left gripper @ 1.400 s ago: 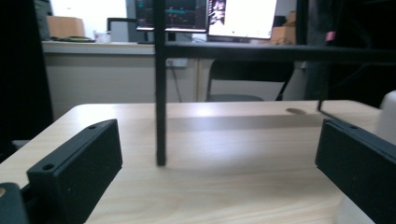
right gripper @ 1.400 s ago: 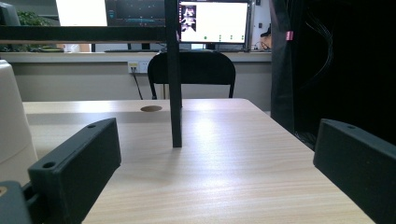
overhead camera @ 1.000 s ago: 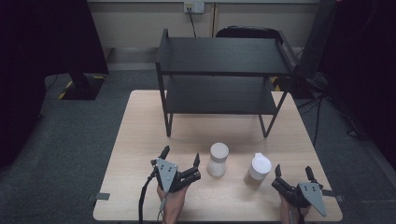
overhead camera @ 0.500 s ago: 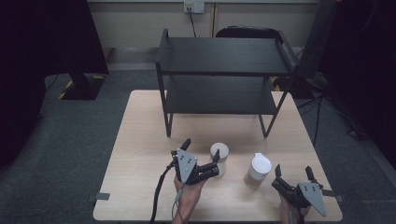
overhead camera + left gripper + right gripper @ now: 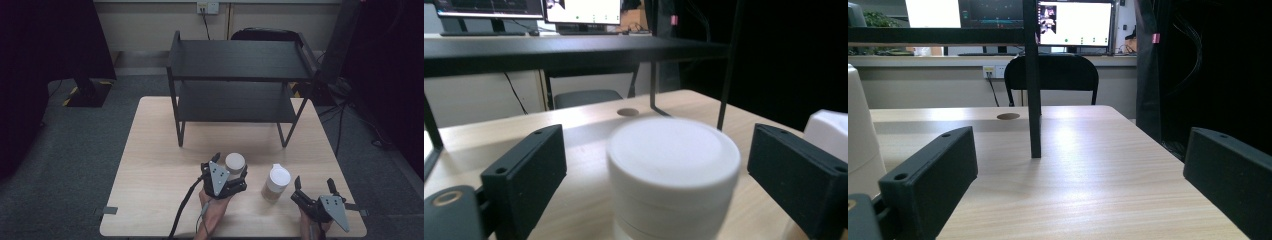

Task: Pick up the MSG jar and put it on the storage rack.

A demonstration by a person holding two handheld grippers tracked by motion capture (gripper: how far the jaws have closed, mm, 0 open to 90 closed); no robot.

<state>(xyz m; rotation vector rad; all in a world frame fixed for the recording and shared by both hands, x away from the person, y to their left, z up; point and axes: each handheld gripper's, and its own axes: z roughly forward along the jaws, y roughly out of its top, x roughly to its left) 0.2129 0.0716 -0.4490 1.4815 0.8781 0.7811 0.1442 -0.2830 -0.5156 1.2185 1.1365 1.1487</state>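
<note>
On the table (image 5: 150,165): 2 jars (image 5: 234,163), 1 shelf (image 5: 240,60).

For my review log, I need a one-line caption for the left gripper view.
Left gripper straddles a squat white round-lidded jar on the pale wooden table, jaws just closing but not yet touching.

Left tongs (image 5: 229,169) closing, jaws still apart; right tongs (image 5: 315,183) agape

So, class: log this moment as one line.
left gripper: closing around white round-lidded jar, untouched | right gripper: open, idle
</note>
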